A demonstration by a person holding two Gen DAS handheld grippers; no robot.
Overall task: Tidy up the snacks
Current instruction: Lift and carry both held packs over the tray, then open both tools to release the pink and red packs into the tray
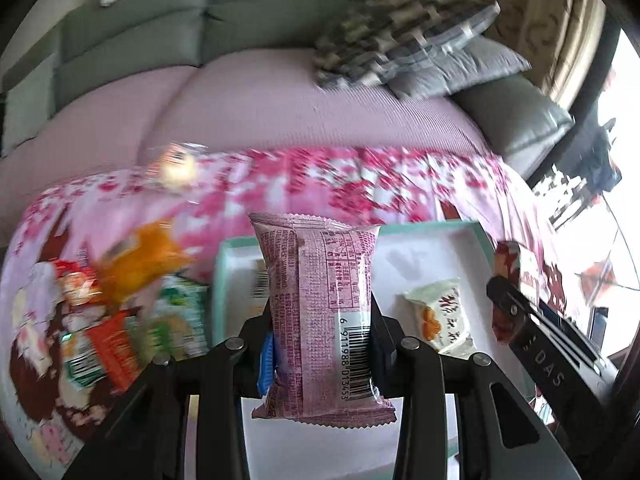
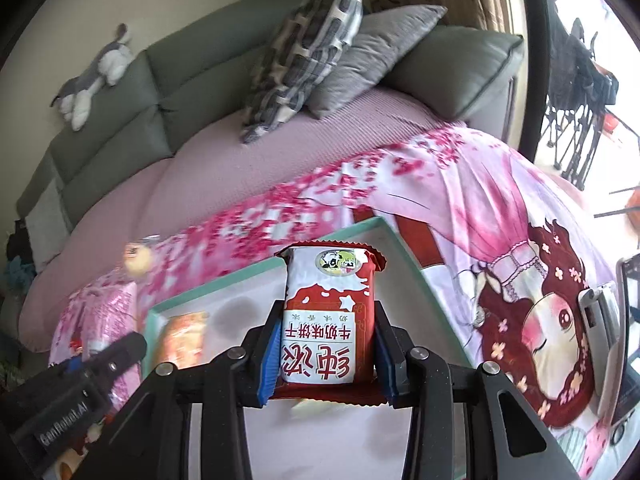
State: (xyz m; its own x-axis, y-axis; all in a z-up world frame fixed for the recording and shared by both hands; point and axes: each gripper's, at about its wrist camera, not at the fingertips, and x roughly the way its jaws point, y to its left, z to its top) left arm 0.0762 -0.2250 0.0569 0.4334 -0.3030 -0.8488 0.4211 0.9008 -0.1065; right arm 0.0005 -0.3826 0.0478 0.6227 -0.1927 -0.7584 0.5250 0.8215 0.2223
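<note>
Mid-sort on a blossom-print cloth: nearest the left wrist camera, the left gripper (image 1: pixel 322 332) is clamped on a pink crimped-edge foil snack packet (image 1: pixel 318 320) with its barcode facing the lens, held upright above the near end of a shallow white tray with a mint-green rim (image 1: pixel 482 240); in the right wrist view the right gripper (image 2: pixel 326 354) is likewise clenched on a red-and-white biscuit packet with a small cartoon badge (image 2: pixel 326 320), held over the same tray (both packets are carried, neither yet set down). Just beyond the fingers, the tray already holds a cream-coloured wrapped sweet with orange print (image 1: pixel 440 320) and, in the right view, what looks like an orange-toned packet (image 2: pixel 180 338) near its left end, too blurred to identify; much of the white floor is still bare. To the left of the tray lies a loose heap of unsorted wrappers in orange, red and green (image 1: pixel 116 304), smeared by motion, so the count cannot be told. A pale round item (image 1: pixel 176 168) sits alone farther out on the pink cherry-blossom cloth (image 1: pixel 360 184). Behind it stand a mauve-covered sofa seat (image 1: pixel 280 104), a grey checked cushion (image 2: pixel 304 52) and a grey-and-white plush toy (image 2: pixel 96 76). Judged from this, the job is in its early-to-middle stretch: a few snacks placed, two in transit, a pile remaining.
</note>
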